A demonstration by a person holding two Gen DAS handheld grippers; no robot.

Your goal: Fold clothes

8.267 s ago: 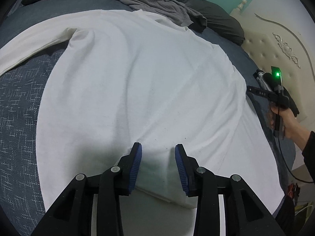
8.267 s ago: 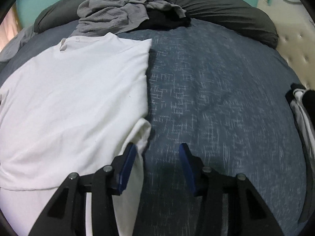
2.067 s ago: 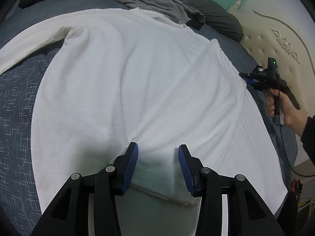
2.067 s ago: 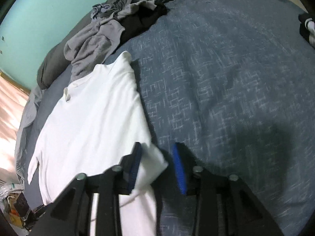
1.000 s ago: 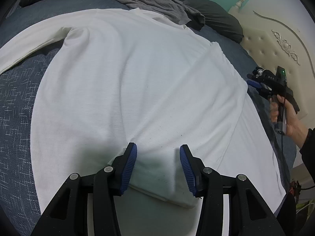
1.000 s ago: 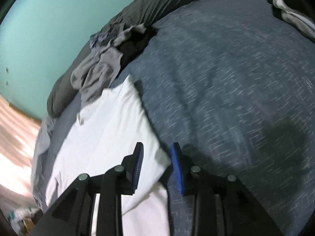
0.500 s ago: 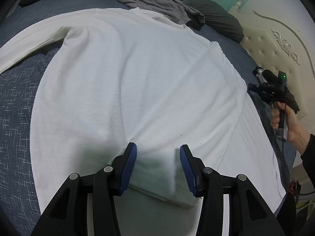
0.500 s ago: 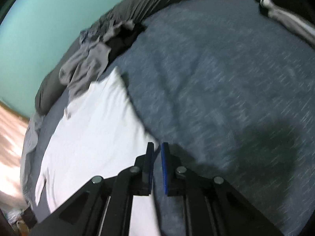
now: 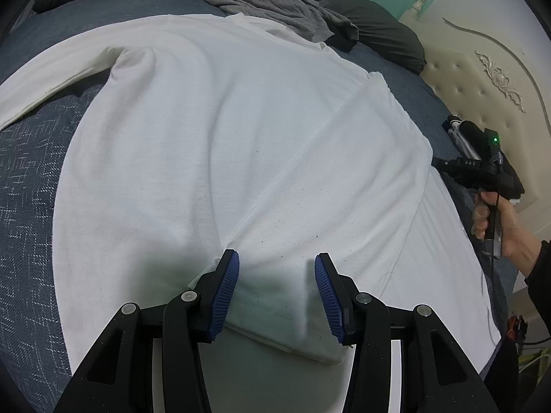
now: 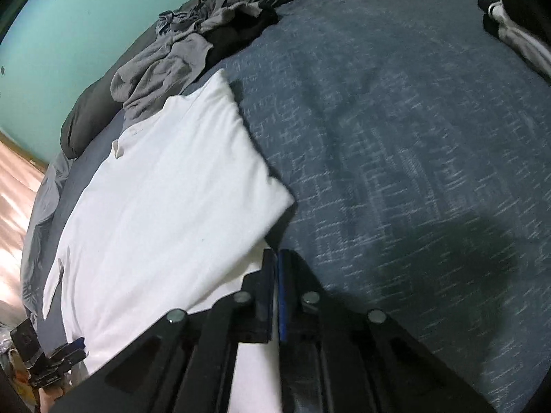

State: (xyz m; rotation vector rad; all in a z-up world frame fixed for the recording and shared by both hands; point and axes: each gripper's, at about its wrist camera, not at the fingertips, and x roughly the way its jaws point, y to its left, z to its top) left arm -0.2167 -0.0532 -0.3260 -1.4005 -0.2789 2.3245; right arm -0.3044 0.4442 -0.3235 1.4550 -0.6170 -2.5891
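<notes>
Lying flat across the blue-grey bed (image 9: 31,179), the white long-sleeved shirt (image 9: 213,144) has one sleeve stretched out at far left and its other side folded over the body. The left hand-held gripper (image 9: 276,277) hovers wide open over the near hem, holding nothing, with grey clothes (image 9: 261,3) heaped beyond the collar. At the shirt's right edge, the right hand-held gripper (image 10: 276,265) has its fingers pressed together, and whether cloth is pinched between them I cannot tell.
</notes>
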